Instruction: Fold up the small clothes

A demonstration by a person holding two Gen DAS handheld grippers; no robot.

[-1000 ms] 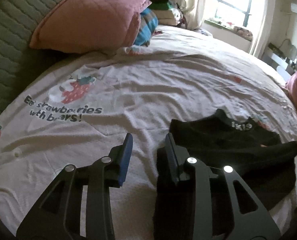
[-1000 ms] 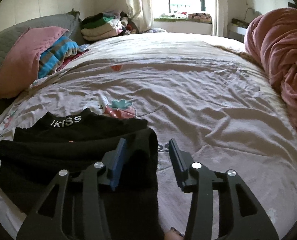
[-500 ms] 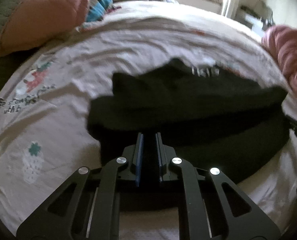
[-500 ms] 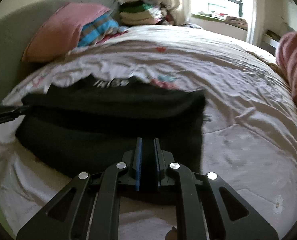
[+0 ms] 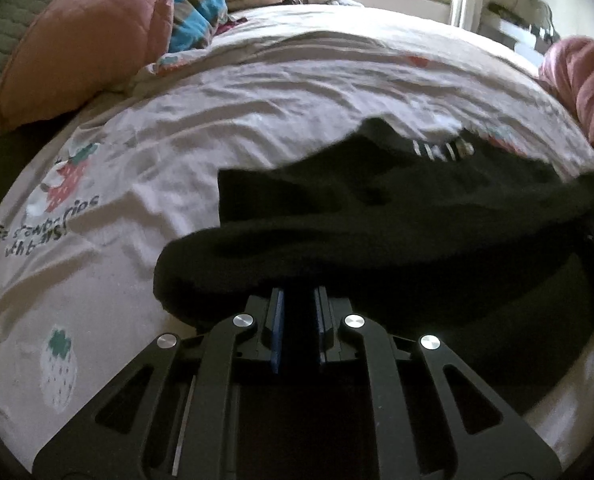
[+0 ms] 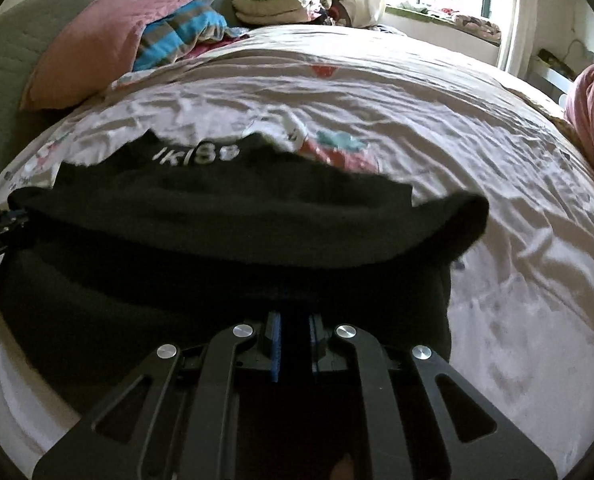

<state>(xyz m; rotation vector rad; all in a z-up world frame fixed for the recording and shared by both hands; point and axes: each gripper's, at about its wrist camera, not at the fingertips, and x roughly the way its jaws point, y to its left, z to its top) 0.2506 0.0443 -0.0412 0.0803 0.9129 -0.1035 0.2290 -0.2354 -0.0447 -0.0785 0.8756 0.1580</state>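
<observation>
You clenched both the left gripper (image 5: 297, 300) and the right gripper (image 6: 295, 320) on the near hem of the black garment (image 6: 233, 216), lying at twelve o'clock on the bedsheet (image 6: 437, 128), so its fold could begin.

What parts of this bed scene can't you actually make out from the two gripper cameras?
- Left view: white lettering on the black garment is motion-blurred, unreadable.
- Both views: the fingertips of the left gripper and right gripper are buried under the garment's raised fold.
- Right view: bedsheet print beside the garment is smeared.
- Left view: the sheet's text is partly creased away.
</observation>
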